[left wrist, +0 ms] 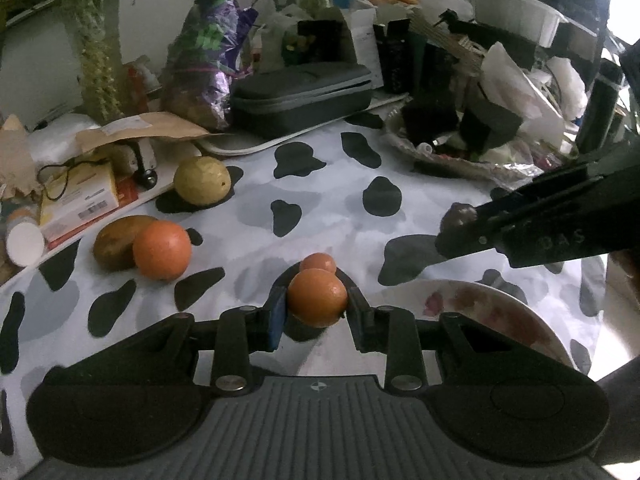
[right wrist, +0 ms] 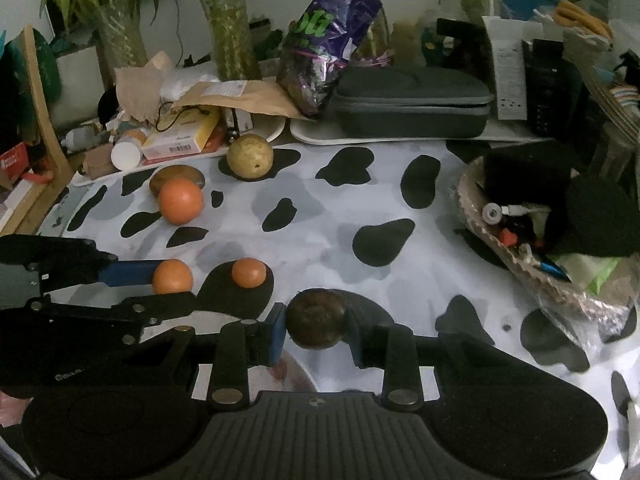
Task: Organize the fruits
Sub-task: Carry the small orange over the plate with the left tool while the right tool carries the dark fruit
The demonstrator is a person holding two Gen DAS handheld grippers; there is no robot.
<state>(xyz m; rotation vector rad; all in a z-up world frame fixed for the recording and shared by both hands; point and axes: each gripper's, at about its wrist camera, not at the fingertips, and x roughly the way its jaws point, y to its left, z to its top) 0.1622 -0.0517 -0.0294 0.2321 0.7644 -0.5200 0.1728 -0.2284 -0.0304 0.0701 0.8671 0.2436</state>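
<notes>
My left gripper (left wrist: 317, 304) is shut on a small orange (left wrist: 317, 298), just above the cow-print tablecloth; it also shows in the right wrist view (right wrist: 172, 277). A second small orange (left wrist: 319, 263) lies just beyond it. My right gripper (right wrist: 316, 324) is shut on a dark brown fruit (right wrist: 316, 323), held above a white plate (left wrist: 480, 304); that fruit shows in the left wrist view (left wrist: 458, 220). A big orange (left wrist: 162, 250) leans on a brown-green fruit (left wrist: 116, 242) at the left. A yellow round fruit (left wrist: 203, 180) sits farther back.
A grey zip case (left wrist: 300, 96), a purple bag (left wrist: 208, 60), boxes and paper (left wrist: 80, 196) line the back and left. A woven basket (right wrist: 520, 256) full of clutter stands at the right. Plants stand behind.
</notes>
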